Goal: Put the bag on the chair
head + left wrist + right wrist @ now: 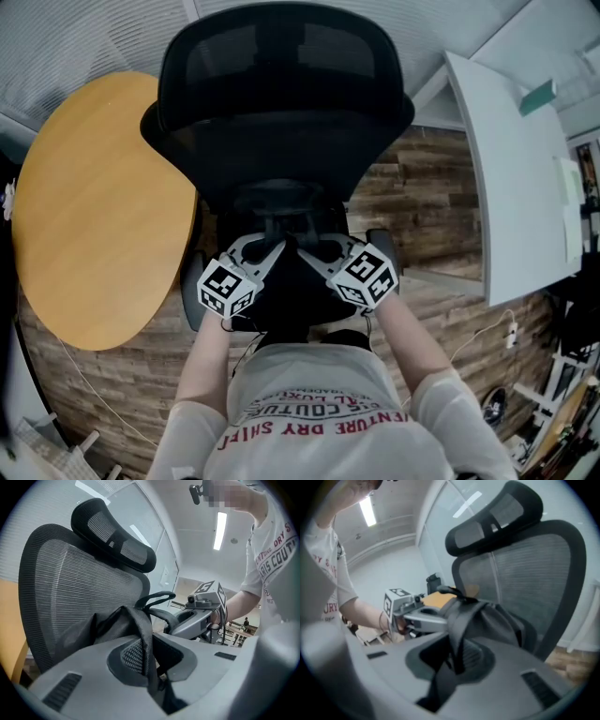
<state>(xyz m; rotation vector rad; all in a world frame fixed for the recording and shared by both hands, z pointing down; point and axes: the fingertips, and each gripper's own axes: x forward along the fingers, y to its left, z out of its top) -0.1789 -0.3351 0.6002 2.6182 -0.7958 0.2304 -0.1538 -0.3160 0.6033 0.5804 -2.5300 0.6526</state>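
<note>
over the office chair (281,89): you are holding the black bag (108,626) near its mesh backrest (70,588).
left gripper (150,665): you are clamping one strap (144,632).
right gripper (452,660): you are clamping another strap (457,620).

The head view looks steeply down onto the chair (281,122) from above, while the two gripper views, close and low, face its backrest (70,588) from left and right, sharing it
</note>
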